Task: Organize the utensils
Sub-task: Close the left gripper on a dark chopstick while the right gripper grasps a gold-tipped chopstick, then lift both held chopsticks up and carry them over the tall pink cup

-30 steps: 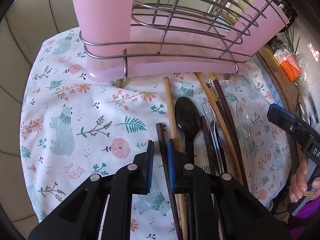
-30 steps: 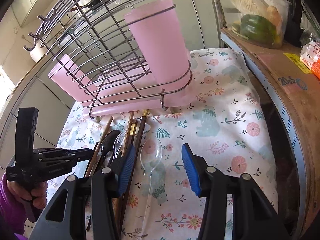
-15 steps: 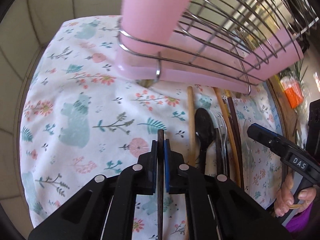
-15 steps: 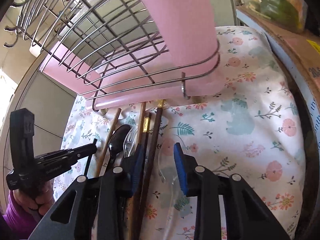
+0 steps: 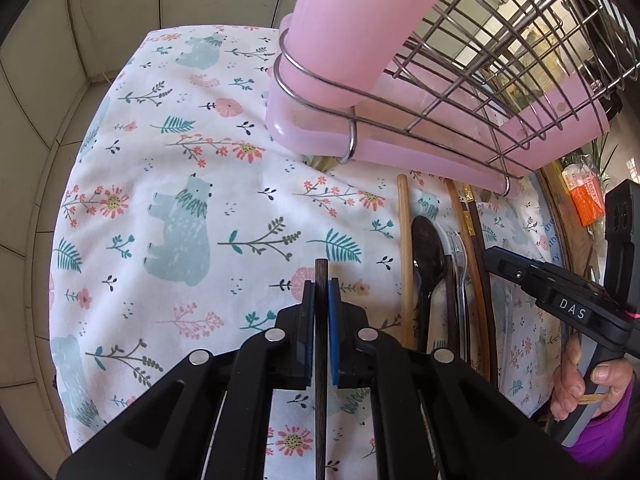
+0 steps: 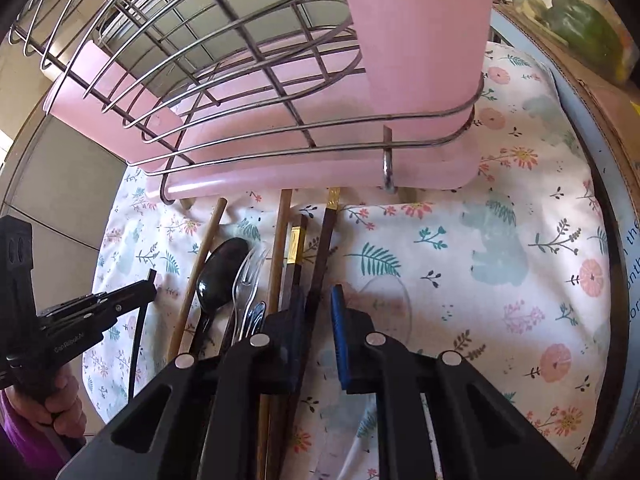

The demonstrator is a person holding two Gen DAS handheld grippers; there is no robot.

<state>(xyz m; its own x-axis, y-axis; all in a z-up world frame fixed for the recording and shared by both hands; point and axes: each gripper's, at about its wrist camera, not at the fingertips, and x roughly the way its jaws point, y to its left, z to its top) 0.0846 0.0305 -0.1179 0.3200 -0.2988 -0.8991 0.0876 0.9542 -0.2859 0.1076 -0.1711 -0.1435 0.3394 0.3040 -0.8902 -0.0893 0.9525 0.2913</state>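
My left gripper (image 5: 321, 284) is shut on a dark chopstick (image 5: 321, 364) and holds it above the floral cloth (image 5: 168, 184), left of the utensil row. The row holds a black spoon (image 5: 428, 248), a clear plastic fork (image 5: 458, 248), a light wooden chopstick (image 5: 405, 240) and dark chopsticks (image 5: 476, 240). My right gripper (image 6: 316, 300) is narrowly open around a dark gold-banded chopstick (image 6: 326, 248), with a clear plastic spoon (image 6: 384, 296) just right of it. A wire rack (image 6: 240, 80) with a pink cup holder (image 6: 420, 40) stands behind the row.
A pink drip tray (image 6: 280, 176) sits under the rack. A cardboard box (image 6: 600, 92) with green peppers (image 6: 584, 28) lies to the right. An orange packet (image 5: 584, 196) sits by the table's right edge. Tiled wall lies left and behind.
My left gripper closed on the dark chopstick and lifted it leftward off the row. My right gripper narrowed from wide open and moved forward over the gold-banded chopstick.
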